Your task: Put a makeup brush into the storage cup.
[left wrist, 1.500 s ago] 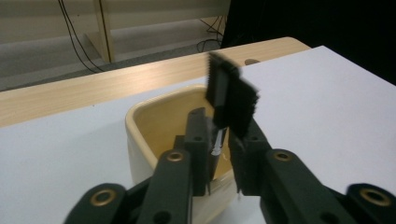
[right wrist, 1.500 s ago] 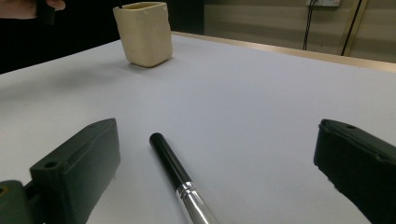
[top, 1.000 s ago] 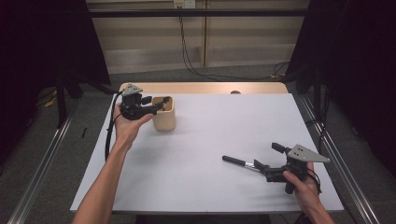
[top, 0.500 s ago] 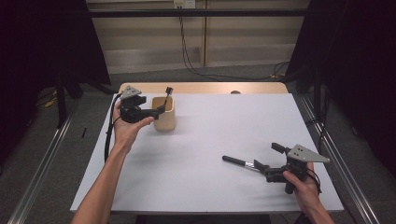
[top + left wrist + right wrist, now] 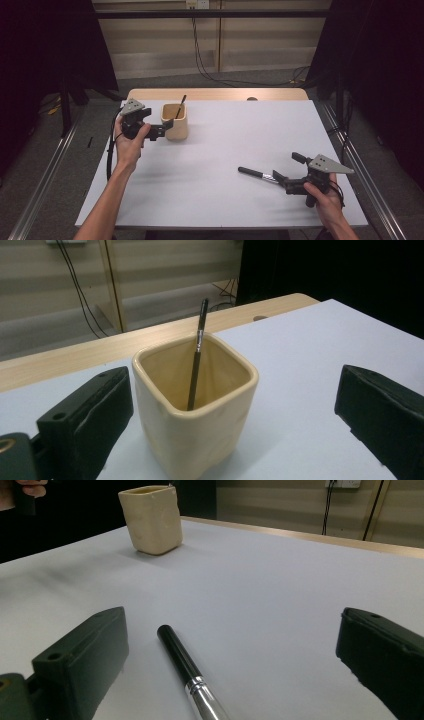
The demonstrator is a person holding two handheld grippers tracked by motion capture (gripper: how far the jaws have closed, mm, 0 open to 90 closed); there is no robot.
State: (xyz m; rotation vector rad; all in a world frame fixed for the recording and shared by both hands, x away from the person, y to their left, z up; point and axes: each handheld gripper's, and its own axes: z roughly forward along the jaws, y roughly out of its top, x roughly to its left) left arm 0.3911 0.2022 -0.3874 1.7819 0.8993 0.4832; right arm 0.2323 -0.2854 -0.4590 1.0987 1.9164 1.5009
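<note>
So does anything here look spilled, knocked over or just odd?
Nothing stands out. The cream cup stands upright with a thin dark stick leaning inside it, between the open left gripper jaws. A second black-handled tool lies flat on the white table before the open right gripper.

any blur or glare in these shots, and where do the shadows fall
High view: dim and soft, dark at both sides, no glare on the white table. Left gripper view: the cup and the thin brush are sharp, the near fingers soft. Right gripper view: a small highlight on the black handle; faint shadow beside the far cup.
</note>
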